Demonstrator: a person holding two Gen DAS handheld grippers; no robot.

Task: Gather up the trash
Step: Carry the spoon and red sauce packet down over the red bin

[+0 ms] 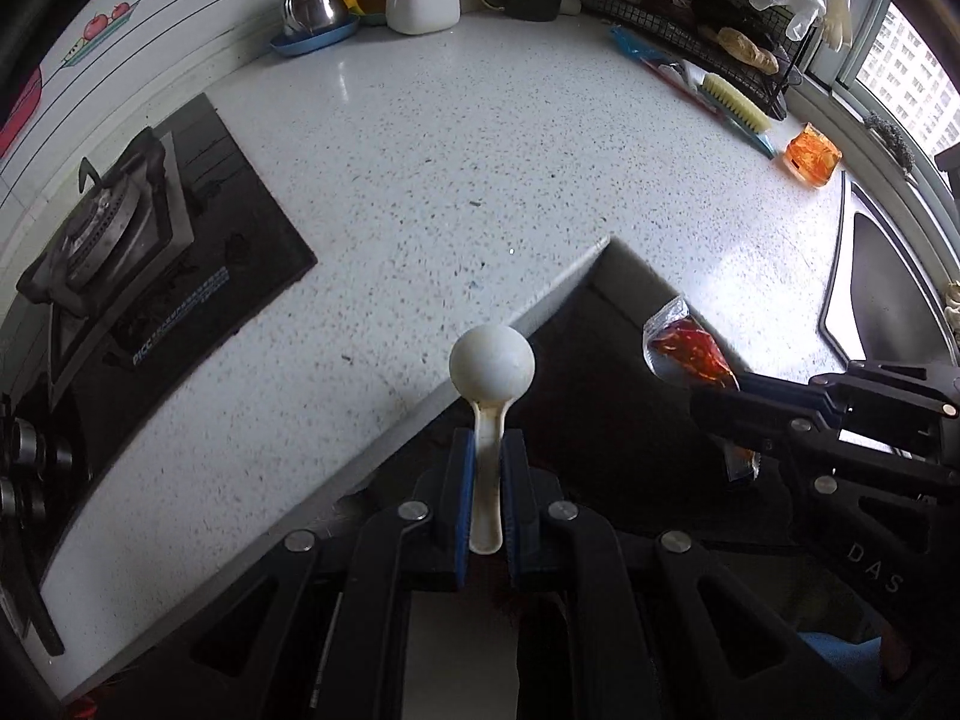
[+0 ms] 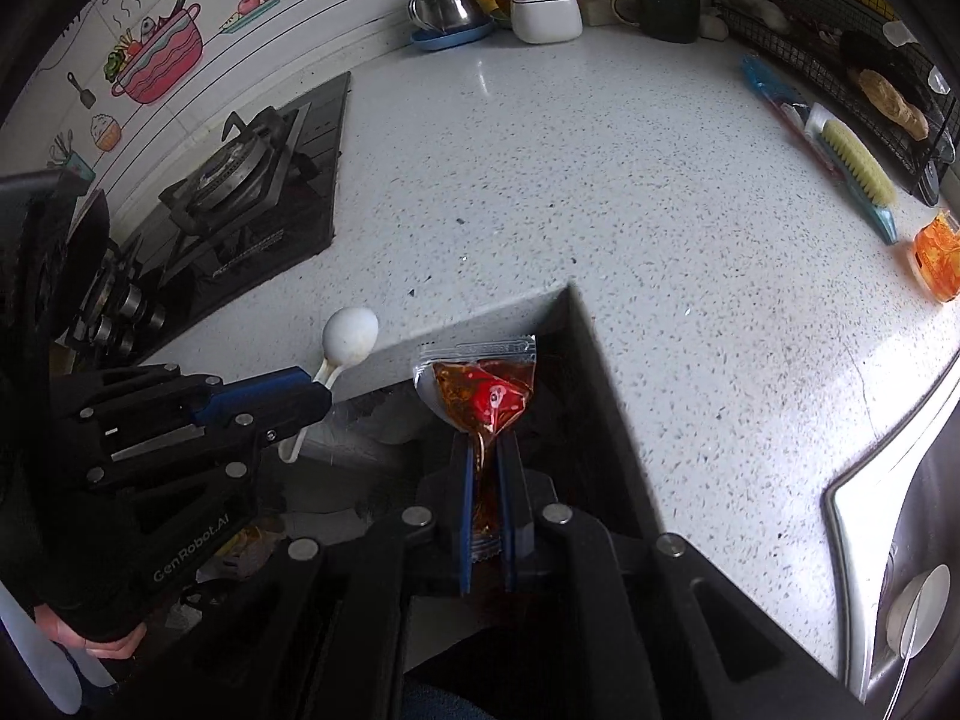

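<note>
My left gripper [image 1: 487, 450] is shut on the handle of a white plastic spoon [image 1: 492, 363], whose round bowl sticks out past the fingertips over the counter's inner corner. The same spoon [image 2: 350, 333] and left gripper [image 2: 321, 399] show at the left of the right wrist view. My right gripper [image 2: 487, 450] is shut on a clear sauce packet [image 2: 480, 390] filled with red chilli oil. That packet [image 1: 690, 354] and the right gripper [image 1: 714, 405] appear at the right of the left wrist view. Both grippers hang off the counter edge, above a dark gap.
The speckled white countertop [image 2: 600, 180] wraps round an inner corner. A gas hob [image 2: 240, 180] lies to the left and a sink [image 2: 912, 510] to the right. A brush [image 2: 852, 168], an orange packet [image 2: 936, 258], a wire rack, a pot, a sugar bowl and a mug line the back.
</note>
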